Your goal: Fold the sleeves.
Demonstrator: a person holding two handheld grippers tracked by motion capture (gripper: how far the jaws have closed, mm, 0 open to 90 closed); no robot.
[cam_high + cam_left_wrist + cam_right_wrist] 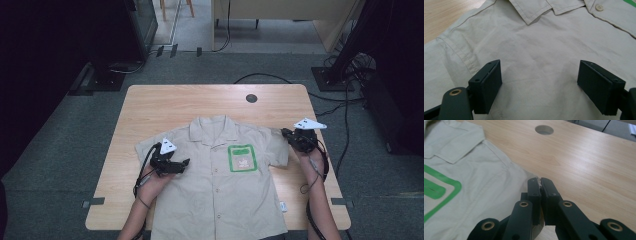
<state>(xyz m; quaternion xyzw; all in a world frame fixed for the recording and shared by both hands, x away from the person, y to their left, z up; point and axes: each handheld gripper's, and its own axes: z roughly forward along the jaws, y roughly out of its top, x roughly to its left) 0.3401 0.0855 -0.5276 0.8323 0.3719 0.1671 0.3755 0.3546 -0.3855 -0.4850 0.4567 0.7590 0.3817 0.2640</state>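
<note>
Pinching shirt sleeve edge with right gripper.
Shirt body lies toward 9 o'clock of it; left gripper spread over shirt's chest.

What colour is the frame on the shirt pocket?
Green, around the pocket of the beige shirt; clearest in the high view.

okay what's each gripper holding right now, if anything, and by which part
The right gripper is shut on the beige shirt, pinching the edge of its short sleeve. The left gripper holds nothing: its jaws stand open over the shirt's chest.
</note>
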